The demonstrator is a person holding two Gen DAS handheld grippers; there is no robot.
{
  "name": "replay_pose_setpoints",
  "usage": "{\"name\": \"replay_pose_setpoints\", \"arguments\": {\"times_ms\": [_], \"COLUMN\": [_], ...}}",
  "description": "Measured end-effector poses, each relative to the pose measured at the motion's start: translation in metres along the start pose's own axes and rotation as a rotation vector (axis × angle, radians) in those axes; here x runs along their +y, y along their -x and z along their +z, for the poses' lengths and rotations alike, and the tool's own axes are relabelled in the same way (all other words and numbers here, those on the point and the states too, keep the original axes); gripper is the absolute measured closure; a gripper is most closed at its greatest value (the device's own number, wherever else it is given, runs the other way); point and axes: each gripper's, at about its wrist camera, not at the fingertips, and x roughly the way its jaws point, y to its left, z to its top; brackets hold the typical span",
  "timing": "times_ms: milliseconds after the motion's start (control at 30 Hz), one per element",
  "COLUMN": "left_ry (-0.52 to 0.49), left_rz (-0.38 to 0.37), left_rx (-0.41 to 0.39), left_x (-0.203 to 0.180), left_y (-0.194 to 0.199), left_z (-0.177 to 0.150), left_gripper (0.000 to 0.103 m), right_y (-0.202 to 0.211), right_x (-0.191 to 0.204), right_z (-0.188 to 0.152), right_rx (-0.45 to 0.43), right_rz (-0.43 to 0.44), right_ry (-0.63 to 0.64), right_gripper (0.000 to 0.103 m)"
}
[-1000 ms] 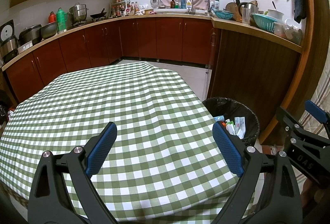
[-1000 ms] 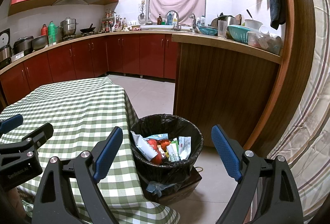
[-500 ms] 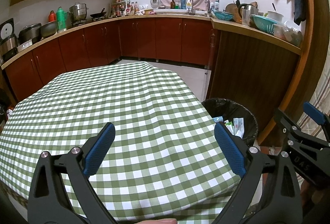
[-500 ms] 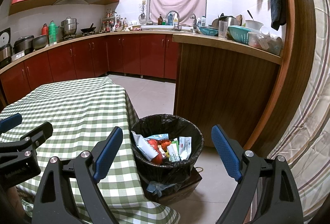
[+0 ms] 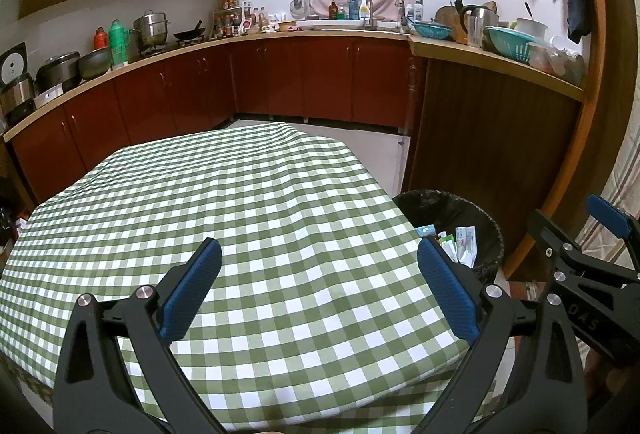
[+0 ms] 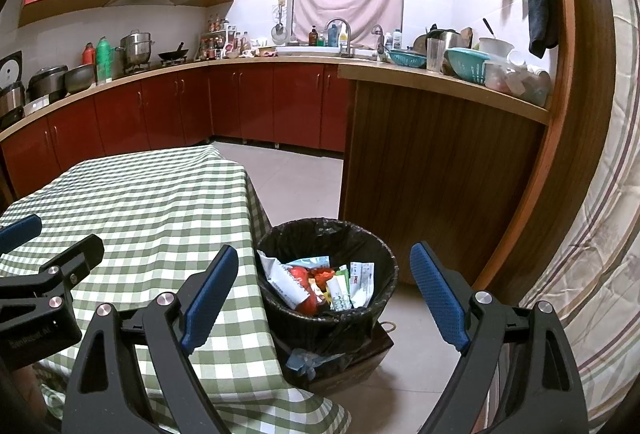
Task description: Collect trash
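Green-and-white checked cloth fills the left wrist view: the tablecloth (image 5: 256,218) lies bare under the left gripper (image 5: 320,290), whose jaws stand spread with nothing between them. Past the table's right edge the black-lined trash bin (image 5: 486,230) sits on the floor, a few wrappers showing inside. The right gripper (image 5: 600,262) pokes in at the far right, out over the floor beside the table.

From the right wrist view, the right gripper (image 6: 324,290) hangs above and in front of the bin (image 6: 384,254), its jaws likewise wide and empty. The trash (image 6: 320,282) (snack wrappers, small sachets, something red among them) is piled loosely in the bin (image 6: 280,298), which stands just beside the table's corner on a low wooden base. No loose rubbish shows on the tablecloth (image 6: 160,202) from here either, so the collecting looks about finished.

Such wrappers are likely feather-light, thin and crinkly, slippery on their glossy faces, and not fragile. Any stray one would be best pinched at a raised edge or crumpled fold, not pressed flat against the cloth
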Motion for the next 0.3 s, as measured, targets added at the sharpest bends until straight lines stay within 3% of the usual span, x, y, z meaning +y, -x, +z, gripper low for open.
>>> {"name": "replay_pose_setpoints", "arguments": {"times_ms": [300], "left_ry": [0.023], "left_rz": [0.01], "left_rx": [0.054], "left_x": [0.017], "left_y": [-0.014], "left_z": [-0.001], "left_gripper": [0.007], "right_y": [-0.007], "right_x": [0.009], "right_z": [-0.005], "right_rx": [0.028], "right_rz": [0.02], "right_ry": [0.022], "right_gripper": [0.018]}}
